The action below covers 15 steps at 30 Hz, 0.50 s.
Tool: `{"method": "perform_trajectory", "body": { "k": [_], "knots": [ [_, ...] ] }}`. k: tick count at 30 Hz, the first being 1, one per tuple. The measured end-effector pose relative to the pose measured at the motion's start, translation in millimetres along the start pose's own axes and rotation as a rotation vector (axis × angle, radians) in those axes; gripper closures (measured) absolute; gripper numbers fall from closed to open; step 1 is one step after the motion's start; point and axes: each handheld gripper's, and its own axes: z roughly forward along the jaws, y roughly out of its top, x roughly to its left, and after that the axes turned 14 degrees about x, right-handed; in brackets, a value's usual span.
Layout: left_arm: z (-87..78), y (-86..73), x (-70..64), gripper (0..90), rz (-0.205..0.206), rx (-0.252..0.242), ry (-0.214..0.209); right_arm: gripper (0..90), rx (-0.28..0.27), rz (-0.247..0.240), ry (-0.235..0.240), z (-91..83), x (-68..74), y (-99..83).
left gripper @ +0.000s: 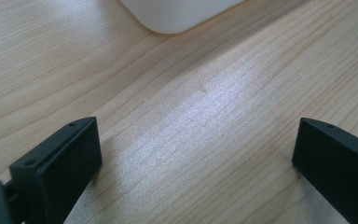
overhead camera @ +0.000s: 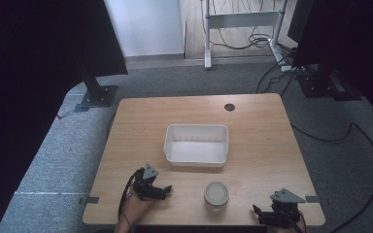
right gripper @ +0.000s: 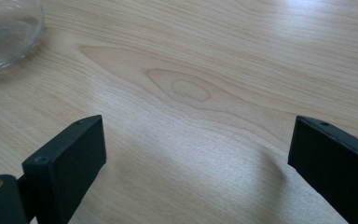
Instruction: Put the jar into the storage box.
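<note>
Wooden table (overhead camera: 252, 141), glass jar (overhead camera: 216, 195) between left tongs (overhead camera: 162, 190) and right tongs (overhead camera: 258, 212) — untouched, both gaping

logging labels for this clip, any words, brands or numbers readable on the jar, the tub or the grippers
None can be read.
Glass jar: its lid and side look plain, no label visible.
White tub: bare walls, no print.
Left gripper and right gripper: plain black jaws, no marking seen.
Wooden table: only wood grain.

Wooden table (overhead camera: 257, 141) with round cable hole (overhead camera: 229, 107) near far edge. Grey carpet floor (overhead camera: 53, 155) around it. Black cables (overhead camera: 364, 141) trailing at right (more under white desk frame (overhead camera: 243, 20) beyond).
</note>
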Motion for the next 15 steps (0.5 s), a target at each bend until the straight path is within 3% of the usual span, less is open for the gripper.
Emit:
{"method": "perform_trajectory", "body": {
  "k": [15],
  "knots": [
    [0.0, 0.0, 0.0, 1.0, 0.000, 0.000, 0.000, 2.3, 0.002, -0.026, 0.039, -1.6, 9.4, -0.6]
  ]
}}
